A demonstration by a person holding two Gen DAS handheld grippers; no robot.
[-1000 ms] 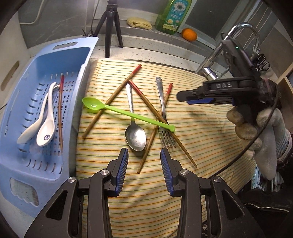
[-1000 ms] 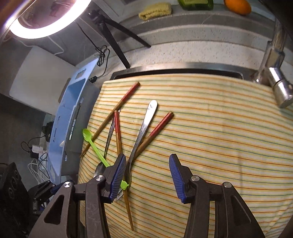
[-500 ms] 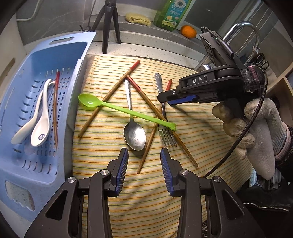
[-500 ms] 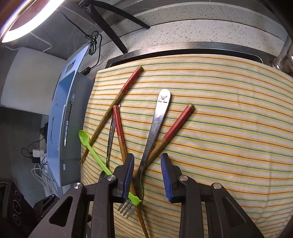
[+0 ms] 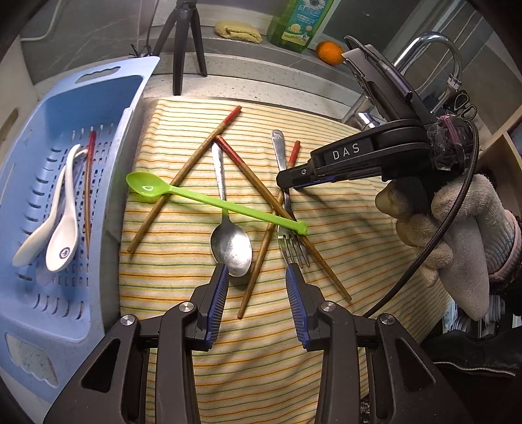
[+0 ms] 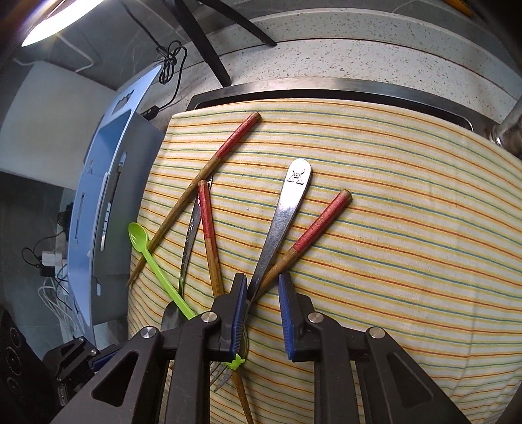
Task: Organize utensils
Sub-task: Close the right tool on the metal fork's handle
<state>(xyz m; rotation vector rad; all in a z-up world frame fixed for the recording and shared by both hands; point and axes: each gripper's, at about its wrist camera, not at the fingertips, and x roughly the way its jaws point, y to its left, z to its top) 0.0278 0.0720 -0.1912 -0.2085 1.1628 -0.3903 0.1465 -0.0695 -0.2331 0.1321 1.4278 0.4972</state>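
Observation:
On the striped cloth [image 5: 342,228] lie a metal fork [image 5: 282,153], a metal spoon [image 5: 231,248], a green plastic spoon [image 5: 212,200] and three red-ended chopsticks, crossing one another. My right gripper [image 6: 261,283] points down over the fork [image 6: 287,208] handle. Its jaws are closing, with the fork handle and one chopstick [image 6: 316,228] between them and a gap still showing on the right side. In the left wrist view the right gripper [image 5: 287,181] has its tip at the fork's handle. My left gripper [image 5: 256,270] hangs open above the cloth's near part, holding nothing.
A blue basket [image 5: 130,107] at the left holds two white spoons [image 5: 62,225] and a chopstick [image 5: 88,189]. Behind the cloth stand a tripod [image 5: 182,42], a sponge [image 5: 238,29], a green soap bottle [image 5: 300,19], an orange [image 5: 329,52] and a faucet [image 5: 434,49]. A gloved hand [image 5: 456,234] holds the right gripper.
The right gripper came in from the right and lower, onto the fork handle, and its jaws narrowed around the handle and a chopstick. The left gripper stayed put.

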